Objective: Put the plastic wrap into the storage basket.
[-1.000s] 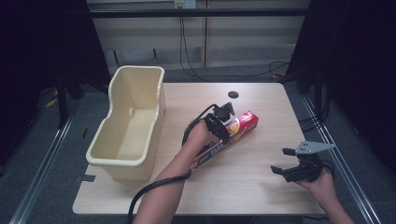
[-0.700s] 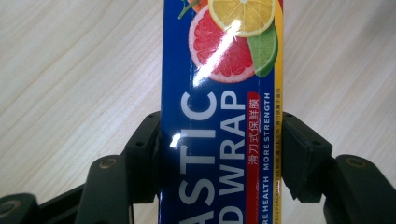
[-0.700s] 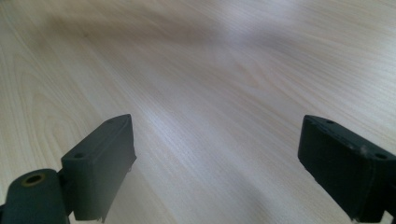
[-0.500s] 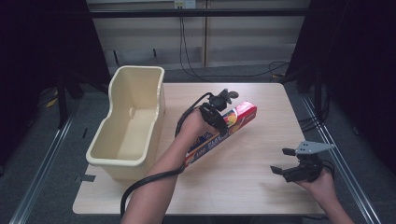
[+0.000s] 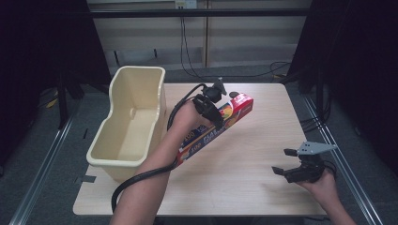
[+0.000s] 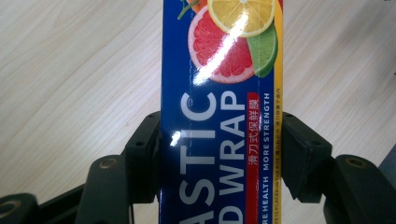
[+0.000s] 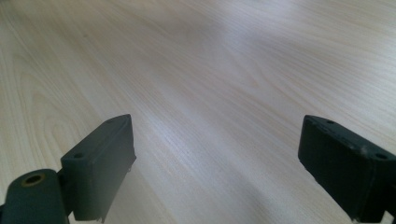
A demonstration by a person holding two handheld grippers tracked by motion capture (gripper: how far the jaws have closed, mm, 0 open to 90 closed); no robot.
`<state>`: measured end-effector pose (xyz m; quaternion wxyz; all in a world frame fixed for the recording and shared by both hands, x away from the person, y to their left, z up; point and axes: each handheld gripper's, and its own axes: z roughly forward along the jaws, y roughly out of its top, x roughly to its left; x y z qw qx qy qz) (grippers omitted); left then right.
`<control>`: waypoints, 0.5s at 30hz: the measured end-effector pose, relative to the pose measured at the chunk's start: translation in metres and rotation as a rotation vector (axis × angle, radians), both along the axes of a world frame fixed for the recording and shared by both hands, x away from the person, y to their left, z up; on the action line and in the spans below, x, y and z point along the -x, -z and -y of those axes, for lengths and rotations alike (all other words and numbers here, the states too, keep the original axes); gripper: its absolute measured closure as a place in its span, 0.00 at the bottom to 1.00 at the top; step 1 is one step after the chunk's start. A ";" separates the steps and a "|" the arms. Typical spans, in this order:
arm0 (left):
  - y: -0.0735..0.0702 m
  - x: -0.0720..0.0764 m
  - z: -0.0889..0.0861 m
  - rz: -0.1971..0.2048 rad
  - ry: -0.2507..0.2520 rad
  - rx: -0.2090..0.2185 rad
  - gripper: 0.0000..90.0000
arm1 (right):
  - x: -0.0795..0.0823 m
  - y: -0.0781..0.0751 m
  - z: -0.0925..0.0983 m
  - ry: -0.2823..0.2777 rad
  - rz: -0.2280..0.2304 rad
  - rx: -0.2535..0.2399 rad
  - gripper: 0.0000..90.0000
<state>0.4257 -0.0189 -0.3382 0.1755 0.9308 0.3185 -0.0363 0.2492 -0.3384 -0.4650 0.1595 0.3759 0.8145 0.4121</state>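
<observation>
A long blue and red box of plastic wrap (image 5: 220, 125) with citrus fruit printed on it is lifted off the wooden table (image 5: 263, 140), tilted with its red end highest at the far right. My left gripper (image 5: 211, 110) is shut on it near the middle. In the left gripper view both black pads (image 6: 144, 154) press the sides of the plastic wrap box (image 6: 219, 121). My right gripper (image 5: 288, 161) rests low over the table's near right corner, jaws wide apart. The right gripper view shows bare table (image 7: 210, 84) between its pads (image 7: 100, 163).
A cream plastic tub (image 5: 129, 124) stands on the table's left side, close beside the left forearm, with nothing inside. A small dark round mark (image 5: 233, 94) lies on the table behind the box. Cables trail from both grippers.
My left gripper has raised the plastic wrap box off the table and carried it a little toward the tub. The right gripper has stayed where it was.
</observation>
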 end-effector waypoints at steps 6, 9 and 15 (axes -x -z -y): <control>-0.017 -0.001 -0.009 -0.009 -0.027 0.012 0.45 | 0.000 0.000 0.000 -0.005 0.007 0.000 0.12; -0.022 -0.002 -0.012 -0.004 -0.031 0.010 0.45 | 0.000 0.000 0.000 -0.004 0.005 0.001 0.12; -0.033 -0.003 -0.020 -0.017 -0.046 0.022 0.45 | 0.000 -0.001 -0.001 -0.002 0.004 0.001 0.12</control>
